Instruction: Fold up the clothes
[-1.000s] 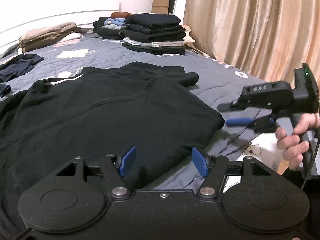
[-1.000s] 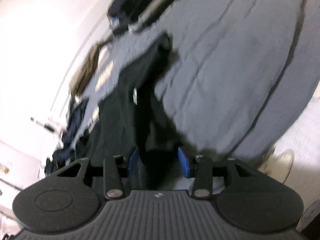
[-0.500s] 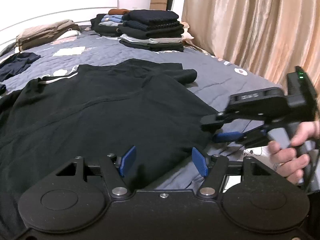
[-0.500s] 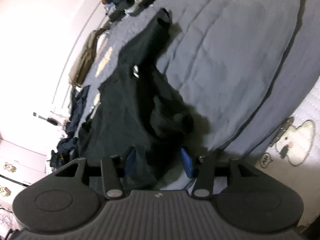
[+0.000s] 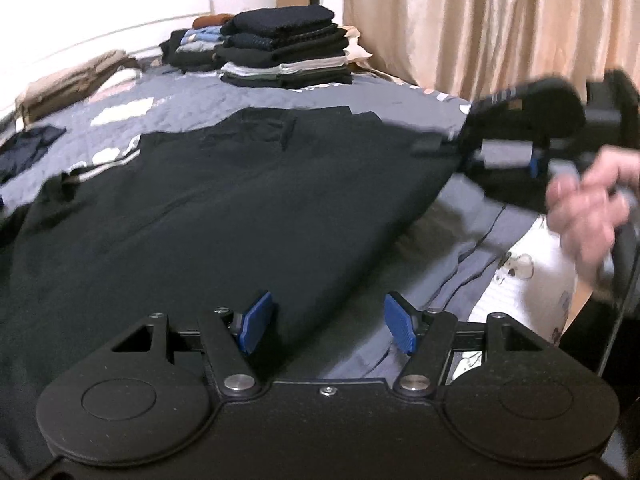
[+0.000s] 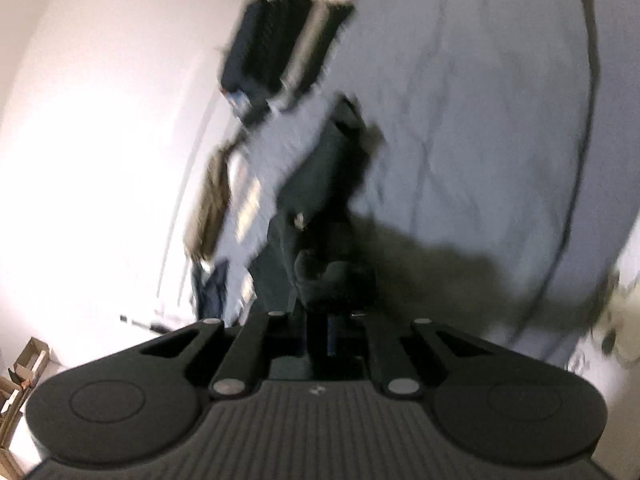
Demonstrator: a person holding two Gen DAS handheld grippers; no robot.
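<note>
Black garment [image 5: 224, 208] lay spread on the bed [image 5: 400, 96] below the folded stack [image 5: 286, 50]; right claw [image 6: 326, 330] was closing, apparently pinching its near corner to start a fold, while left claw [image 5: 328, 322] waited agape, empty.

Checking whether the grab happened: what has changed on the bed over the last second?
The right gripper was open beside the black shirt's edge; its jaws are closing on that edge, pulling it taut above the bedspread. The left gripper stays open and empty; the folded stack is untouched.

Dim indoor light, motion blur
</note>
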